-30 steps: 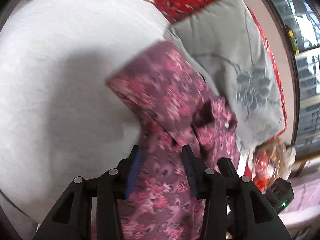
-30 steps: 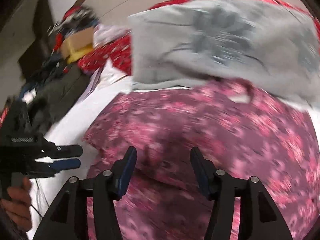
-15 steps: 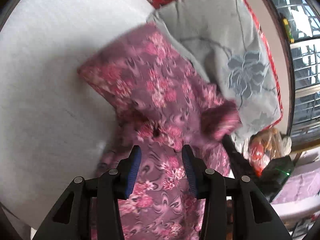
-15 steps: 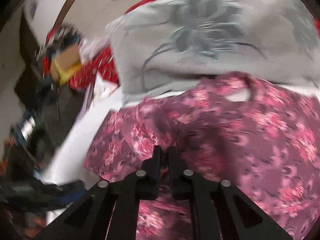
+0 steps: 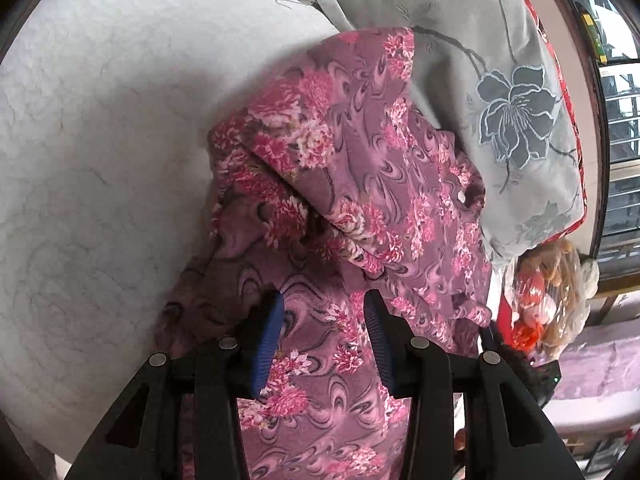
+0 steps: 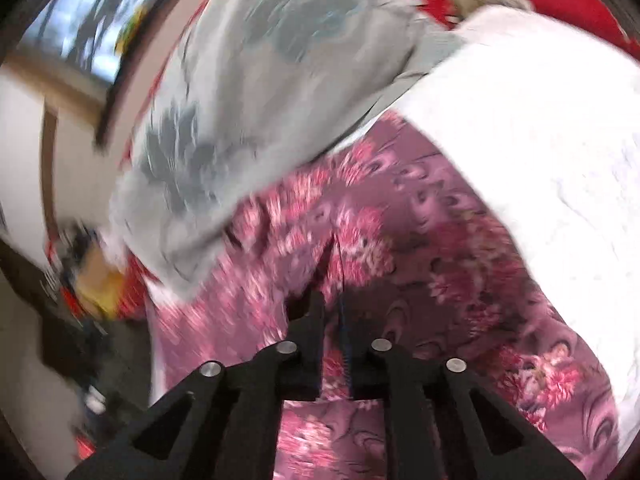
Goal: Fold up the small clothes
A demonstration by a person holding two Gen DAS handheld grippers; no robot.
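A purple garment with pink flowers (image 5: pixel 360 184) lies bunched on the white bed cover (image 5: pixel 100 140), one fold lifted over itself. My left gripper (image 5: pixel 324 316) is open, its blue pads either side of the cloth's near part, above it. In the right wrist view the same garment (image 6: pixel 440 240) fills the middle. My right gripper (image 6: pixel 330 300) is shut on a fold of the garment. That view is blurred by motion.
A grey pillow with an embroidered flower (image 5: pixel 512 112) lies against the garment's far side, also in the right wrist view (image 6: pixel 240 120). Red bedding (image 5: pixel 576 128) shows behind it. A plastic bag of items (image 5: pixel 552 296) sits at the right, by a window.
My right gripper closed on the garment and has swung round with it, lifting a fold over. The left gripper stayed open and moved closer over the cloth.
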